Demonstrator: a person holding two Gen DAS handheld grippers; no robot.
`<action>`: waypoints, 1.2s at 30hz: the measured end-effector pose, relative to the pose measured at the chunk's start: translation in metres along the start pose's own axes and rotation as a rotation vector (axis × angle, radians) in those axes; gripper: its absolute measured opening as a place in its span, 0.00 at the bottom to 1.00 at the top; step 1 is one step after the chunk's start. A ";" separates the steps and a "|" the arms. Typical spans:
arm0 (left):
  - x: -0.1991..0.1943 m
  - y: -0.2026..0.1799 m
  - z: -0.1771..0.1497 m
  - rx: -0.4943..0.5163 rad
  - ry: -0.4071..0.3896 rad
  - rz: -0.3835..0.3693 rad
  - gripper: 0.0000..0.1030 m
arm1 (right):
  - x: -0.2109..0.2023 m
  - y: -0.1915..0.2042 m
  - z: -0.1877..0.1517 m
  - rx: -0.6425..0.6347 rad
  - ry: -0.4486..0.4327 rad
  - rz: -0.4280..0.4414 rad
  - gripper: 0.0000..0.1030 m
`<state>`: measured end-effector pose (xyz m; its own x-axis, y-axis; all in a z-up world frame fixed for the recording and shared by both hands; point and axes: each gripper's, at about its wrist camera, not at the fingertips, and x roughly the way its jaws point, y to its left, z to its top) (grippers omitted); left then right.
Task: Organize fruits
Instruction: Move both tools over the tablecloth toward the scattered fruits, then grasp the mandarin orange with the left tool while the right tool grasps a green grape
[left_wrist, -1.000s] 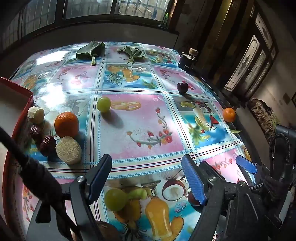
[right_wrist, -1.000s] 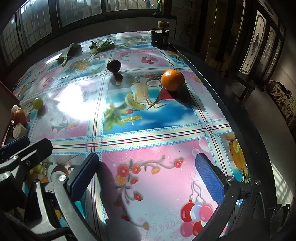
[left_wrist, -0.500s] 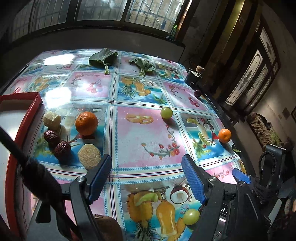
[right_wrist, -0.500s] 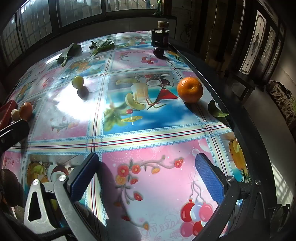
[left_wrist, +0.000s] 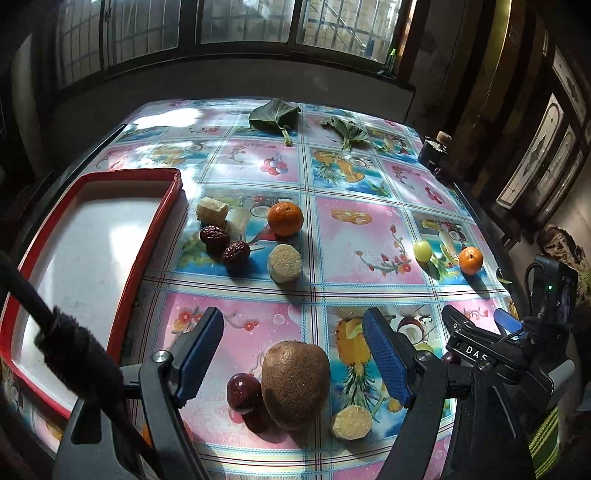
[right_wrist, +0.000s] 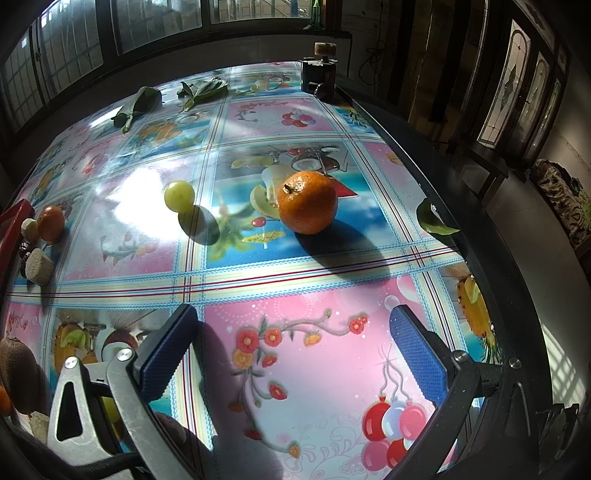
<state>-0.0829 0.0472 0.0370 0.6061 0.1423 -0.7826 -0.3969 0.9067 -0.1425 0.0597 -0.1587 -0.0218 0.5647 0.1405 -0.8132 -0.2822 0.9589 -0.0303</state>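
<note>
Since the shallow red-rimmed tray with a white floor (left_wrist: 168, 206) lies bare at the table's left edge, it looks like the intended home for the fruit, all of which sits loose on the glossy fruit-printed tablecloth (left_wrist: 354, 240). Just right of it cluster two wrinkled dark-red dates (left_wrist: 225, 245) and a small orange tangerine (left_wrist: 285, 218). Nearer, the left gripper (left_wrist: 293, 349) is spread wide, empty, framing a fuzzy brown kiwi (left_wrist: 294, 384). Farther right, the right gripper (right_wrist: 295, 350), also spread and empty, faces a second orange tangerine (right_wrist: 307, 202) beside a pale green grape (right_wrist: 179, 196).

Patterned table (left_wrist: 351, 236) bears kiwi (left_wrist: 294, 384), oranges (left_wrist: 285, 218), red tray (left_wrist: 147, 236).
</note>
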 end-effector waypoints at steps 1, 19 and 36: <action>-0.003 0.001 -0.003 0.002 -0.002 0.008 0.75 | -0.003 0.000 -0.001 -0.025 0.014 0.018 1.00; -0.053 0.037 -0.031 0.004 -0.050 0.159 0.76 | -0.139 0.031 -0.019 0.112 -0.104 0.580 1.00; -0.061 0.072 -0.040 -0.053 -0.030 0.207 0.76 | -0.108 0.119 -0.018 -0.276 -0.037 -0.067 0.99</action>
<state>-0.1759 0.0876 0.0504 0.5275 0.3362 -0.7802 -0.5505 0.8347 -0.0125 -0.0487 -0.0643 0.0517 0.6154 0.0931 -0.7827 -0.4410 0.8637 -0.2440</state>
